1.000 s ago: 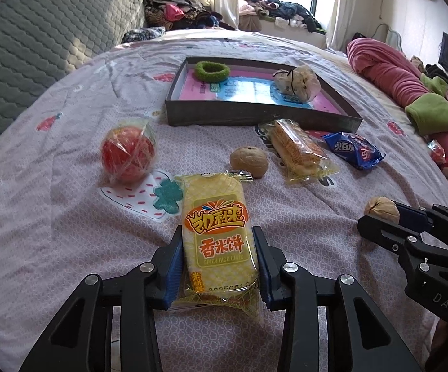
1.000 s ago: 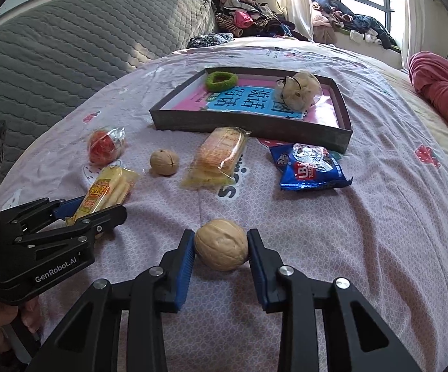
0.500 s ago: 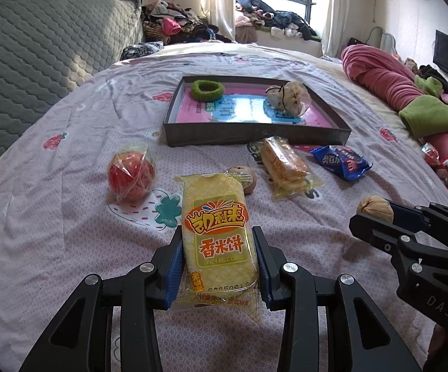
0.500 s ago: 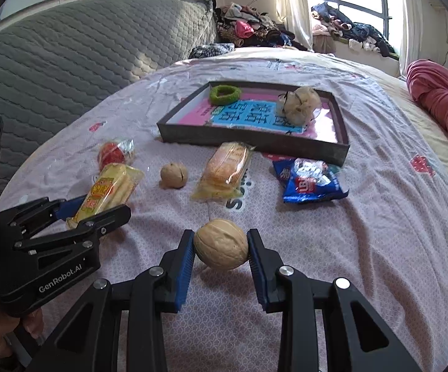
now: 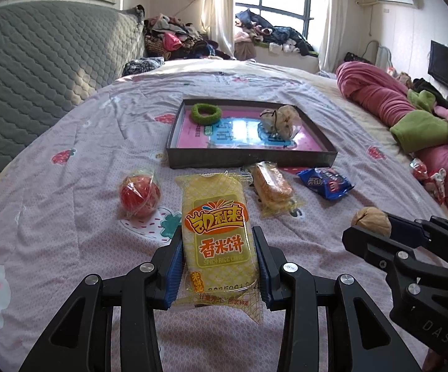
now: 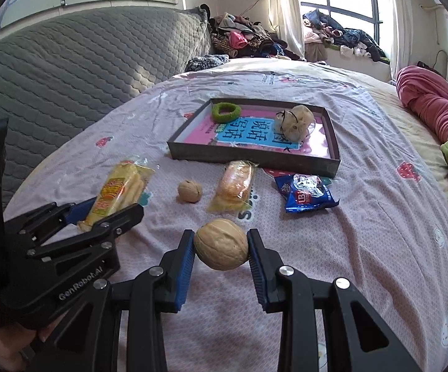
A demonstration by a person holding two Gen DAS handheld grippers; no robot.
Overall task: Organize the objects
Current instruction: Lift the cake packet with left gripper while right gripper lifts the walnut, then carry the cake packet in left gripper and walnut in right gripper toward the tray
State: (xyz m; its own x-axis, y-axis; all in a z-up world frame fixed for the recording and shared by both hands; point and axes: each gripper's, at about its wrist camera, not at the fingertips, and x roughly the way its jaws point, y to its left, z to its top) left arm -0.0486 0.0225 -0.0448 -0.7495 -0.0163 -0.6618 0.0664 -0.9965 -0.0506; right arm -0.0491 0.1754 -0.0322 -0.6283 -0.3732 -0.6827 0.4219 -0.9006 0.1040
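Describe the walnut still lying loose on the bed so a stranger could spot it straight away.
Start at the shallow dark tray in the middle of the bedspread. On the cover just in front of its near wall lies a clear-wrapped bread snack; the loose walnut sits right beside it, toward the grey headboard. It is small, round, tan and unwrapped, and unlike the held walnut, no gripper touches it.

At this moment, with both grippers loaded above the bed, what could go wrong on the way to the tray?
The walnut is round and pinched only at its sides by the right gripper, so it may slip out. The left gripper holds the rice cake packet by its lower half; the slick wrapper could slide. The tray has a raised wall that either load might clip.
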